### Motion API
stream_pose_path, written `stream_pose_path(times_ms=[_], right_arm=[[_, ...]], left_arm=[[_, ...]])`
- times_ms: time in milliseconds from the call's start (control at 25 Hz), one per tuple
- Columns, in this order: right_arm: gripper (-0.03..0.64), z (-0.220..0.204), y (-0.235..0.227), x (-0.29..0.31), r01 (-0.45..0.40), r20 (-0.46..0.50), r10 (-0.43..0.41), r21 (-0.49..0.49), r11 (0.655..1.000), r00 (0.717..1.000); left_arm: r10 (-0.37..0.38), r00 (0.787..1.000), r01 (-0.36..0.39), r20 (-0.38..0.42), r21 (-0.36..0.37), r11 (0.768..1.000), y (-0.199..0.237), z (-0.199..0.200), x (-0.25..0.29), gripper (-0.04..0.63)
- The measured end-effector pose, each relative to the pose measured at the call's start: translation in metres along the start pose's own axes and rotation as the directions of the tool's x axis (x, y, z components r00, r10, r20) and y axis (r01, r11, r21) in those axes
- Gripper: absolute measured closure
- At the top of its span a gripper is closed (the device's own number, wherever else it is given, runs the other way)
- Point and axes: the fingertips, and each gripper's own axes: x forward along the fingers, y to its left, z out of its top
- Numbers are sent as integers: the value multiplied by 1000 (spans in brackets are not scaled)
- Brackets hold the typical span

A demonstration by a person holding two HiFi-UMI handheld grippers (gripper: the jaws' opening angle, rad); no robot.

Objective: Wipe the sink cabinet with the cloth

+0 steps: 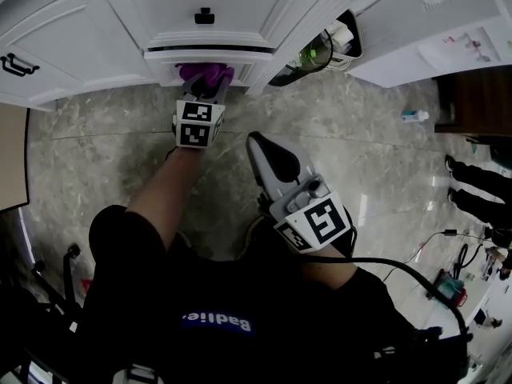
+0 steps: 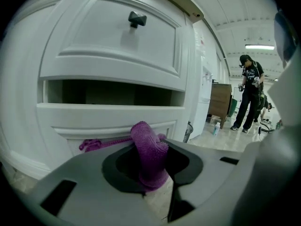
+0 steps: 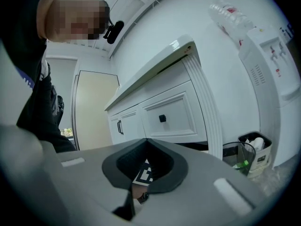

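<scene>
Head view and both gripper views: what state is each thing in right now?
sink cabinet, doors closed.
left gripper, shut on the cloth.
cloth, bunched, touching the sink cabinet.
right gripper, shut, empty, held off the sink cabinet.
bin, open-topped, rubbish inside.

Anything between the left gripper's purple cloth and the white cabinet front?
Nothing visible. The left gripper is shut on the purple terry cloth, whose far end lies against the white cabinet panel below the drawer.

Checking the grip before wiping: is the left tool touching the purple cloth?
Touching. The left gripper view shows the left tool shut on the cloth, which bulges up between its jaws.
</scene>
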Motion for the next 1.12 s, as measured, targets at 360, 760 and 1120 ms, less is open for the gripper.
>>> stream_pose_path(times_ms=[360,760,1120], right_arm=[[617,1,-8,-13,50,-5,-50,-20,999,999],[617,11,4,7,-5,27,5,-23,1000,1000],[617,7,18,36,-81,30,81,11,997,996]], left_arm=[[-137,990,139,-36,45,989,-59,7,42,485],[-193,981,194,-24,134,972,-50,13,2,485],[32,999,-32,5,49,998,54,-19,-73,485]])
